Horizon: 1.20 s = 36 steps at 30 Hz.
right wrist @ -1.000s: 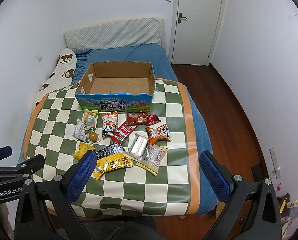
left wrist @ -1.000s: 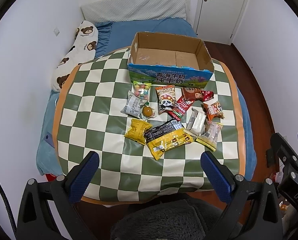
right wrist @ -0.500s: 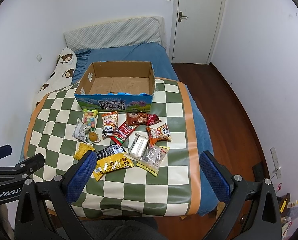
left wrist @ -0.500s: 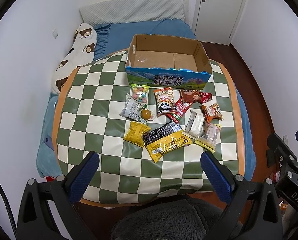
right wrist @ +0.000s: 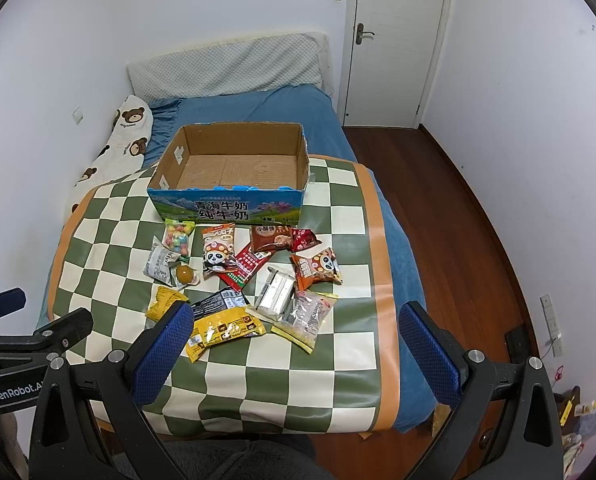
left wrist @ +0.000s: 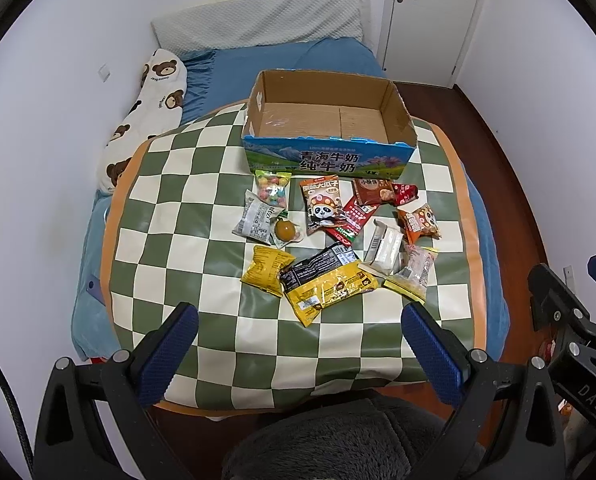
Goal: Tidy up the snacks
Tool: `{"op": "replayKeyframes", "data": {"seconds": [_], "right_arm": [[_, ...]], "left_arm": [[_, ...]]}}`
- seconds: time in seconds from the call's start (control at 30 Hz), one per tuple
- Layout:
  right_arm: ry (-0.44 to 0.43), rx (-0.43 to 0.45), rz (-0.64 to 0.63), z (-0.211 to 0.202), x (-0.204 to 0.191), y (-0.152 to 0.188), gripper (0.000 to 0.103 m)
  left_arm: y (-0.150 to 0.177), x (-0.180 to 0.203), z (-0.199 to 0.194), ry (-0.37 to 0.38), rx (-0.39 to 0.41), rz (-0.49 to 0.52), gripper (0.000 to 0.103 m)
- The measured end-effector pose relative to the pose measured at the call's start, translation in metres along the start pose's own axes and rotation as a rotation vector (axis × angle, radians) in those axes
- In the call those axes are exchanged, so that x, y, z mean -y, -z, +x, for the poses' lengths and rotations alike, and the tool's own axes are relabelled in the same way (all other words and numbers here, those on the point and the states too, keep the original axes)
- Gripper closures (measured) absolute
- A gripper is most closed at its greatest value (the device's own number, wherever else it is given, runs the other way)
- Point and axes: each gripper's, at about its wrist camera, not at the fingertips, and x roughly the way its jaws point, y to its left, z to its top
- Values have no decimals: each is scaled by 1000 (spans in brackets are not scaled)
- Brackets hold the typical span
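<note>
Roughly a dozen snack packets [left wrist: 330, 240] lie loose on the checkered mat [left wrist: 169, 208], grouped just in front of the cardboard box [left wrist: 326, 120], which stands open-topped at the mat's far edge. The box interior shows bare cardboard; no packet is in it, so sorting is judged not yet begun. The box's open top faces up, leaving packets free to be dropped in from above. The large yellow packet [left wrist: 330, 288] lies nearest the mat's near edge, partly over a black one. The left gripper [left wrist: 298, 344] hangs over the near edge, jaws spread wide and empty. The right gripper [right wrist: 298, 344] is likewise spread and empty, above the near right portion of the mat. Neither touches a packet.
</note>
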Motion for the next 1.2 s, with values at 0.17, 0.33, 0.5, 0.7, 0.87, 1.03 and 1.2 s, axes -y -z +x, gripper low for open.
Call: {"op": "replayKeyframes", "data": {"seconds": [0.17,0.33,0.5,0.7,0.87,1.03,1.2], "right_arm": [[-1,0,1,0,0,0,0],[0,0,6,0,3,-1,0],[1,0,7,-1,5,-2,0],[1,0,5,-1,5,-2,0],[0,1,6,-4,4,-2,0],[-2,0,7,-4,3,-2,0],[-4,-2,7,-6,2,-2,0]], "left_arm": [[-1,1,0,0,-1,-1,0],[0,1,0,-1,-1,-3,0],[-1,1,0,-1,-1,-5,0],[-1,2,0,-2,2,-3,0],[-4,3,-1,-4,5,-1,0],[-3,3,-1,-3,6,-1,0],[-2,2,-1,-3,5,-2,0]]}}
